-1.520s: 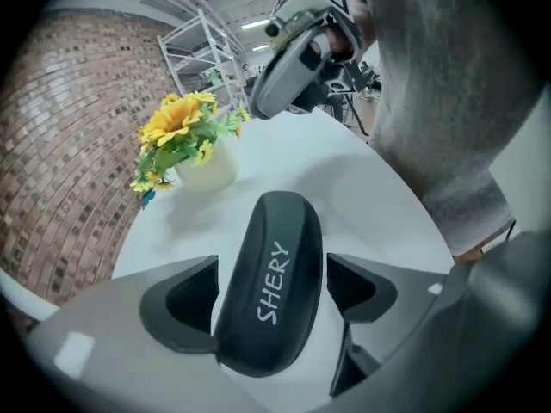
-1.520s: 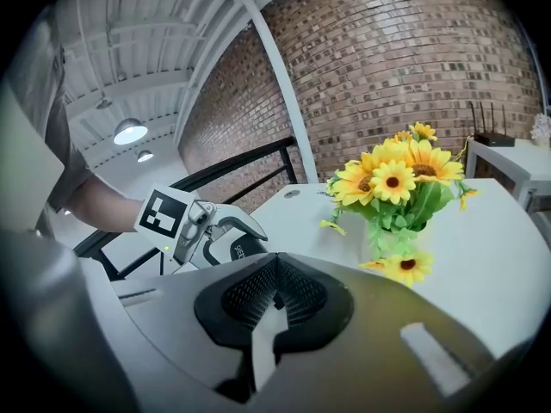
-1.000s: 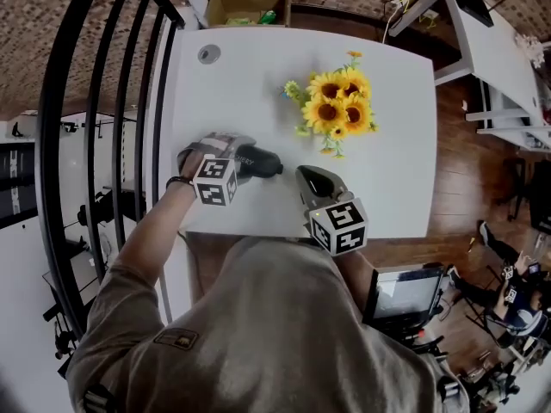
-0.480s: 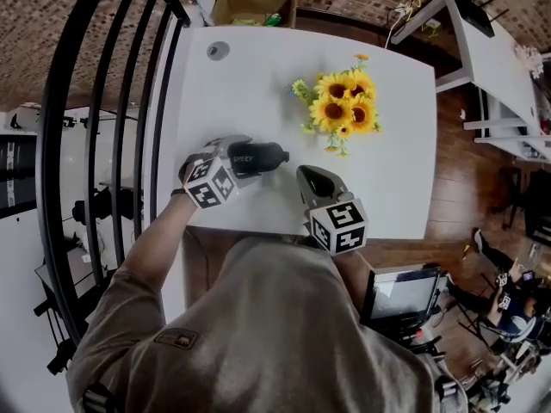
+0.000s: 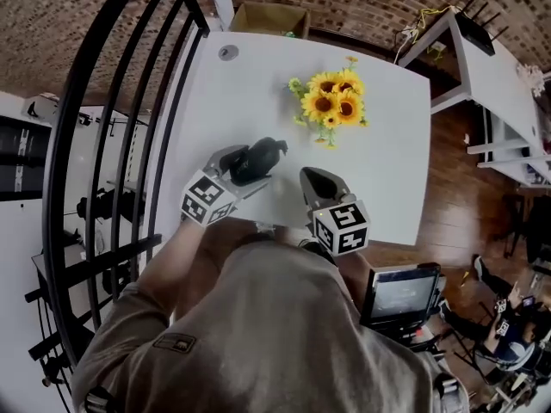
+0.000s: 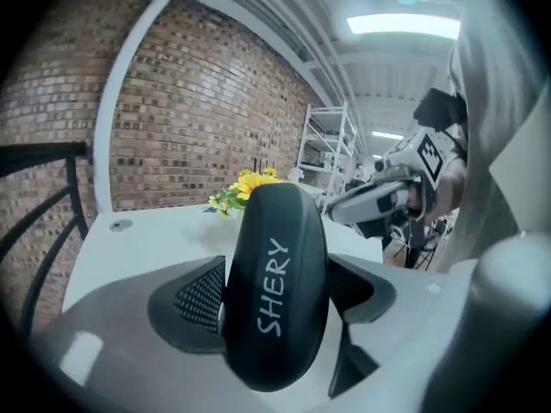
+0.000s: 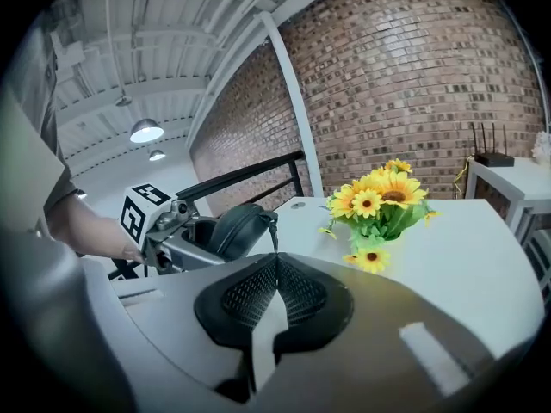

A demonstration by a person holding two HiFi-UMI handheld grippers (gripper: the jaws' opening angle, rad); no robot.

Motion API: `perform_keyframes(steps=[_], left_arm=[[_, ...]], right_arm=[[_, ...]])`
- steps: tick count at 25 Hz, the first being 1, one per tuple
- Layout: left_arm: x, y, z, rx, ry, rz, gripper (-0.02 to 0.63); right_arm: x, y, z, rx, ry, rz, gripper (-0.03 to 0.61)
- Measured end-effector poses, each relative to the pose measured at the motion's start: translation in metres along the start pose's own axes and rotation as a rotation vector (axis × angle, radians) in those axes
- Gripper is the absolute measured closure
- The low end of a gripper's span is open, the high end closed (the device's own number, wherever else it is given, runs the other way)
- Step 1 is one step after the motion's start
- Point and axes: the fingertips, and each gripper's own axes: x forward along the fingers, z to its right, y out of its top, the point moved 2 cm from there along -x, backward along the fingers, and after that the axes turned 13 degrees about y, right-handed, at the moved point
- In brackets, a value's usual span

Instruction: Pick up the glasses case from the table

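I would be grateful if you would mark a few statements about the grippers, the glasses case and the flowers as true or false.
1. The left gripper is shut on the glasses case. True.
2. The right gripper holds the sunflowers. False: its jaws are together with nothing between them, and the sunflowers stand apart from it on the table.
3. The glasses case is white. False: it is black, with light lettering on it.
4. In the head view the sunflowers are farther from the person than both grippers. True.
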Motion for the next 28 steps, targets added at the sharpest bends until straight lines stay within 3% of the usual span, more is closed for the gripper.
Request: perform_keyframes(steps=[10,21,28], left_arm=[[-0.043,0.031,0.076,-0.395,0.027,0.214,0.253],[-0.091,0.042,0.146,-0.472,0.076,0.328,0.253],[-0.105,0.045,0.156,-0.476,0.038,0.33,0.253]], right_arm=[[-0.07,-0.003,-0.013,-0.043,0.059,0.106,0.565],[-0.13,-0.024,-0.041,-0.079,0.116,0.149,0.565],[-0.139,-0.021,-0.053,-0.08,0.107,0.168,0.565]])
